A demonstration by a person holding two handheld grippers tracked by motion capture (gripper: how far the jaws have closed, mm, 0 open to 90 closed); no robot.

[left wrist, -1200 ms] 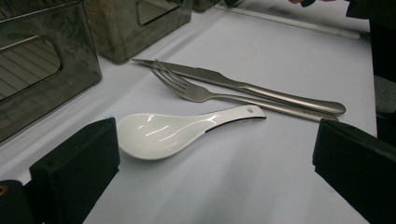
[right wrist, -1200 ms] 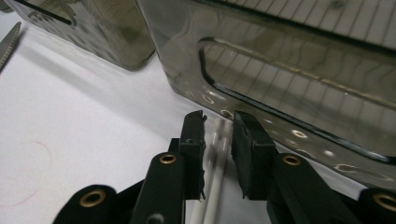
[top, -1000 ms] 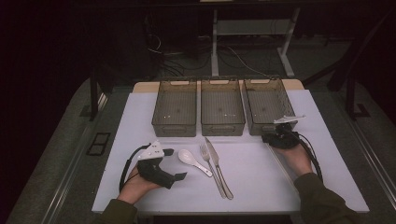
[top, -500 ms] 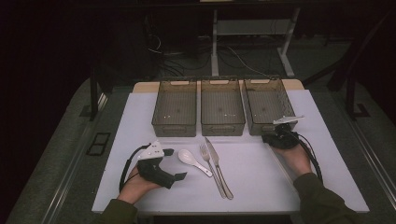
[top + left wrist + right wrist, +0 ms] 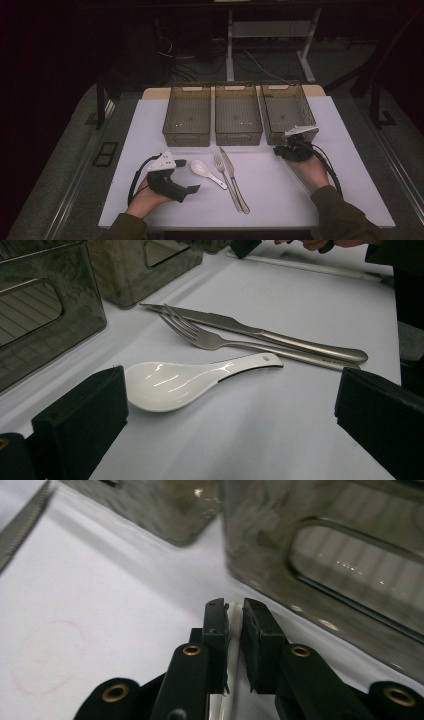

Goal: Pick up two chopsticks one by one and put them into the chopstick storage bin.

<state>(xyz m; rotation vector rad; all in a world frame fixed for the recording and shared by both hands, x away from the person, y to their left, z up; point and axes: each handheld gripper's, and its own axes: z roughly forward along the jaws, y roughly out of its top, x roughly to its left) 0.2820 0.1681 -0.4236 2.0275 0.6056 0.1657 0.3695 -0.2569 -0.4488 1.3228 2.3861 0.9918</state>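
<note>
A white ceramic spoon [image 5: 205,172] [image 5: 170,385], a steel fork [image 5: 227,182] [image 5: 225,342] and a steel knife [image 5: 235,180] [image 5: 280,335] lie side by side on the white table. My left gripper [image 5: 186,176] [image 5: 230,440] rests open just left of the spoon, its bowl between the spread jaws. My right gripper [image 5: 278,150] [image 5: 234,610] sits low at the front of the right bin [image 5: 280,136] [image 5: 350,555], its jaws shut on a thin white stick [image 5: 234,630] [image 5: 300,265] that lies along the table.
Three smoky clear bins stand in a row at the back: left [image 5: 186,137], middle [image 5: 238,137] and right. The white tabletop [image 5: 280,200] has bare room in front. Dark floor, table legs and cables lie beyond.
</note>
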